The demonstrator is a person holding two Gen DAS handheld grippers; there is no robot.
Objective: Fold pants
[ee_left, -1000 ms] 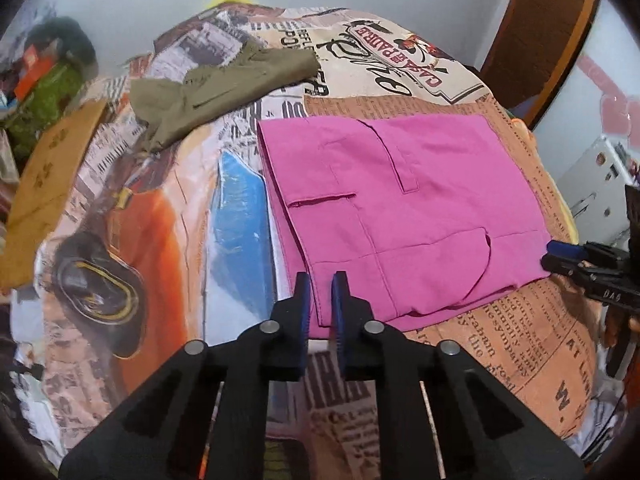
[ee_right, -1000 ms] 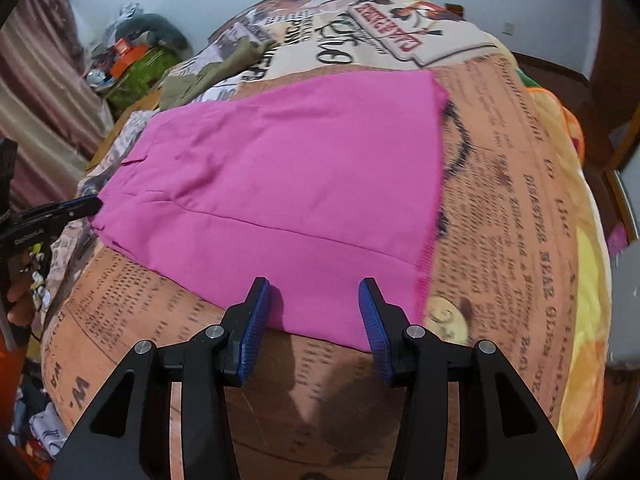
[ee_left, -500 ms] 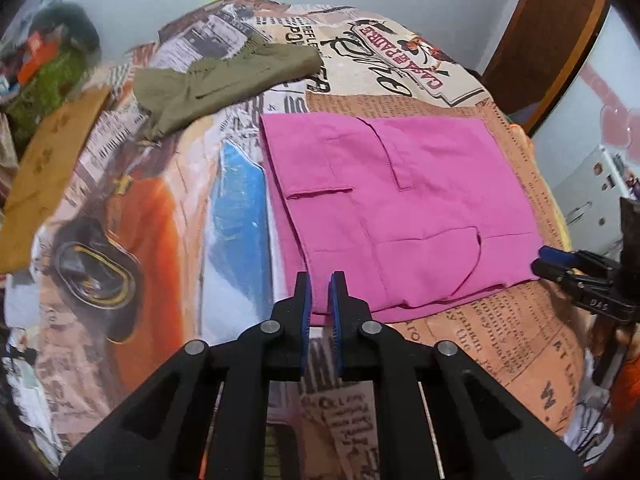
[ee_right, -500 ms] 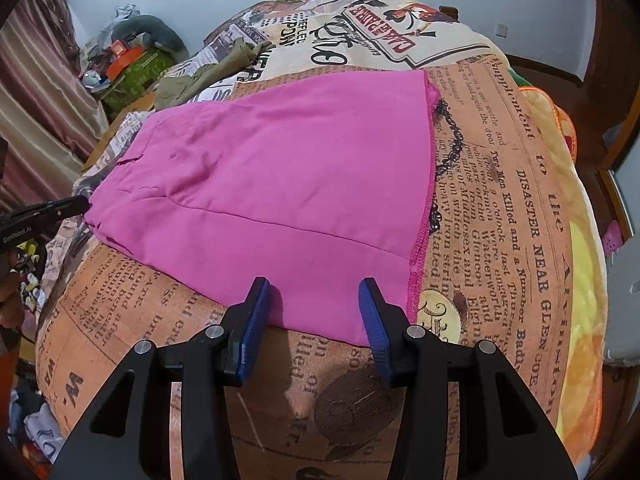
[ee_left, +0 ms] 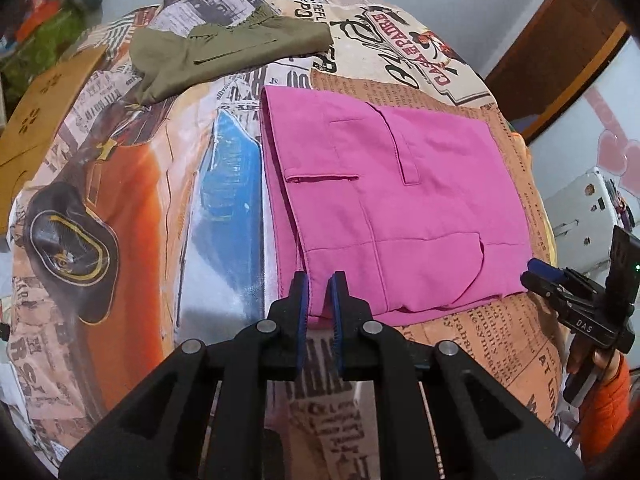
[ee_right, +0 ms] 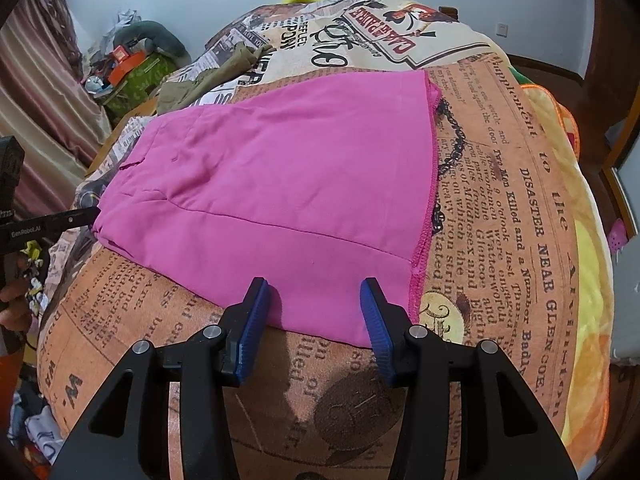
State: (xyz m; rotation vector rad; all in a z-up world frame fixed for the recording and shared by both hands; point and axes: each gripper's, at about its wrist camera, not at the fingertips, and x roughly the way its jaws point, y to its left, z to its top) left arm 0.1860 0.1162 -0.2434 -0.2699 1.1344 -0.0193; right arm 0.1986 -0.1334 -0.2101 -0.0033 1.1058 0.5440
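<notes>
Right wrist: blanket (ee_right: 532, 216) reads "DISASTER NEAR GLENCOE".

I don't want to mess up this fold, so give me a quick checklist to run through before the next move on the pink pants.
1. Pink pants lying flat on the bed cover: ok.
2. Left gripper at the near waistband corner: ok.
3. Left gripper actually pinching fabric: cannot tell, jaws nearly closed with a slit between.
4. Right gripper open and lined up on the near edge by the hem: ok.
5. Olive pants lying apart from the pink pair: ok.
</notes>
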